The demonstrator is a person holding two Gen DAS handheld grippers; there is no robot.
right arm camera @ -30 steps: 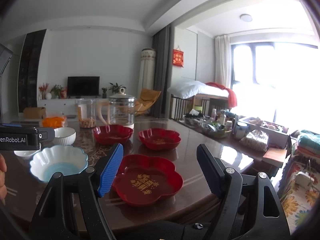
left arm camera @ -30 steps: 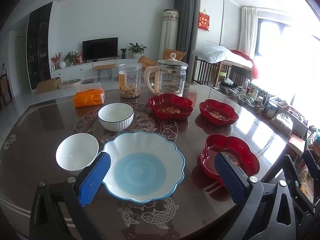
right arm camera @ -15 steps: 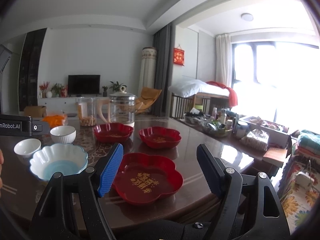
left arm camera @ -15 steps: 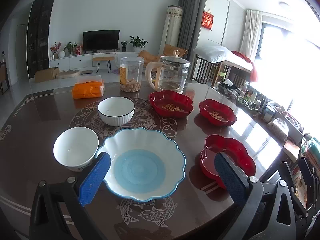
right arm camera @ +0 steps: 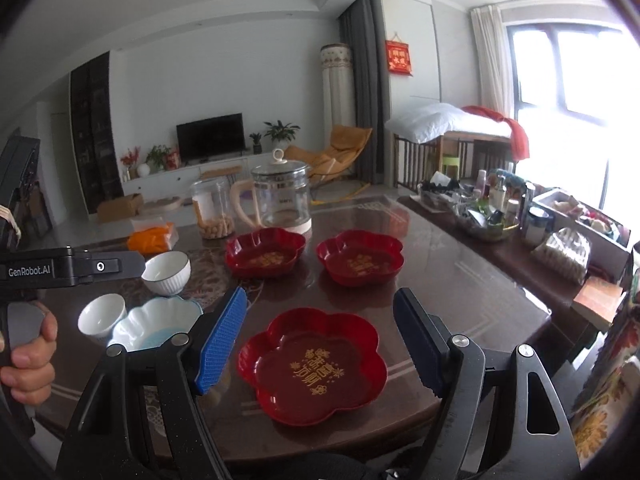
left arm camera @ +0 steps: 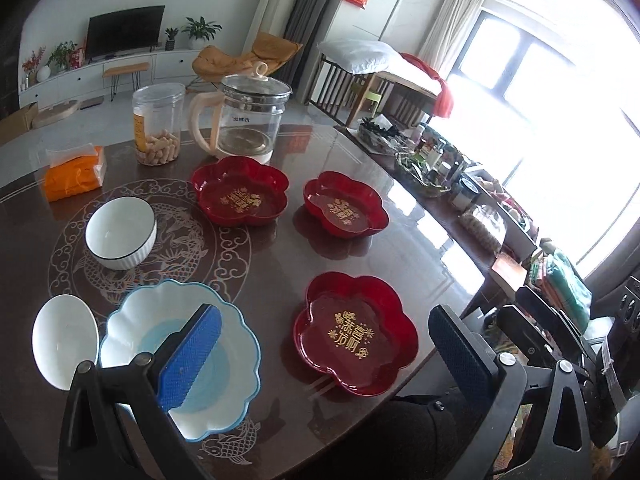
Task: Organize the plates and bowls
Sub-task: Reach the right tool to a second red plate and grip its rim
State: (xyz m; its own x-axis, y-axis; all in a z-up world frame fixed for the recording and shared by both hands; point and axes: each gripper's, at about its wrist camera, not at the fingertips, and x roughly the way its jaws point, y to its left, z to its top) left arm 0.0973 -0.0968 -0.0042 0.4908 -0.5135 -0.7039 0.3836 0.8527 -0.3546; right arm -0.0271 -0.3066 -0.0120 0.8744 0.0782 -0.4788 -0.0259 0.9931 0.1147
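Three red flower-shaped plates on dark round table: nearest red plate close to table's near edge, gold characters at centre; far-left red plate and far-right red plate side by side beyond it, well apart from it. Scalloped white-and-blue bowl left of nearest plate, partly hidden behind left gripper's blue pad in left wrist view. Small white bowl just beside scalloped bowl, on its left. Ribbed white bowl with dark rim farther back, over table's carved medallion. All dishes upright, resting on table, none stacked.

Left gripper: jaws spread wide, holding nothing, above table with nearest red plate framed between them. Right gripper: jaws likewise spread wide, holding nothing, framing same plate from near edge. Left gripper body marked "GenRobot.AI" and holding hand at left margin of right wrist view.

Behind plates: glass kettle with cream handle, clear snack jar just left of it, orange packet farther left.
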